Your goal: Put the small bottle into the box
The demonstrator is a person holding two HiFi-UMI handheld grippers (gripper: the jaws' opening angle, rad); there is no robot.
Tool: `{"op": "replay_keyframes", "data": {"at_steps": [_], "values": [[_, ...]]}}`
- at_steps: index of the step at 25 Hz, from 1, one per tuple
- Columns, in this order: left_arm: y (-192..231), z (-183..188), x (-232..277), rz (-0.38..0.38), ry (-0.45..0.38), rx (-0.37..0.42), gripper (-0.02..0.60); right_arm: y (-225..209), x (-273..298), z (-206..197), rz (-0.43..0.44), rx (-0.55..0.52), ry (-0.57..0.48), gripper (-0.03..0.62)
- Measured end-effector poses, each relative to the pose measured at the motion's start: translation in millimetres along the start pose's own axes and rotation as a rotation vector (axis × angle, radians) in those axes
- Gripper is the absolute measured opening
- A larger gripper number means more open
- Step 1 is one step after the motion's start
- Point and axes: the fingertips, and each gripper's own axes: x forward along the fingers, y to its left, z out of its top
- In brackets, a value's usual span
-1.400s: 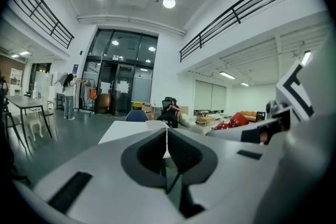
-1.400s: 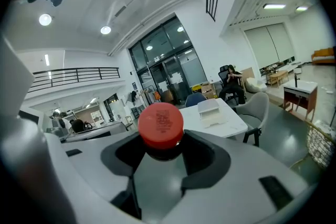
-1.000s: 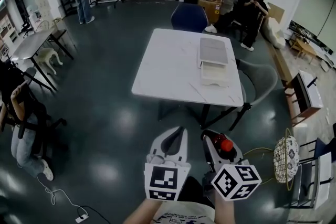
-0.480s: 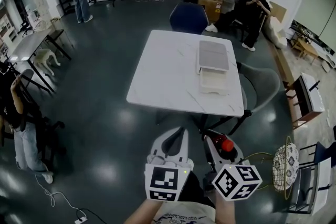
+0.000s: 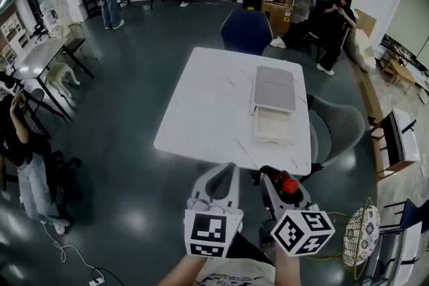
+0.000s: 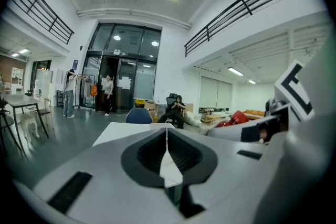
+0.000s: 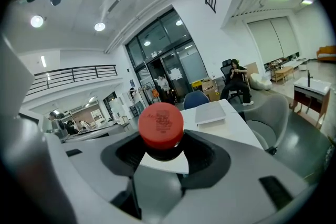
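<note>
Red-capped small bottle [image 7: 160,126] sits clamped in the right gripper [image 5: 281,192]; left gripper [image 5: 216,187] closed, empty. Ahead, white table [image 5: 208,104] bears the open box [image 5: 272,128], grey chair [image 5: 338,125] beside it

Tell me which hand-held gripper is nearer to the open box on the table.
Right. The right hand-held gripper, holding the small bottle, is short of the box, almost in line; the left hand-held gripper is further left.

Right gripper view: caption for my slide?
Right hand-held gripper shut on red-capped small bottle, white table ahead.
</note>
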Motion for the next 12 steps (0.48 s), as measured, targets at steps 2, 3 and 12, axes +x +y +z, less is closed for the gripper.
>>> {"op": "replay_keyframes", "data": {"at_steps": [2,3,12], "values": [[0.2,5.2,15.0,0.014,0.003,-0.003,0.020,-9.5,9.8,10.7,0.011,-0.002,0.004,0.227],[-0.8,7.9,22.6,0.020,0.005,-0.004,0.020,-14.8,14.0,15.9,0.016,-0.003,0.006,0.226],[-3.7,26.5,70.9,0.038,-0.002,0.004,0.020,-46.0,48.1,46.9,0.040,-0.006,0.006,0.227]]}}
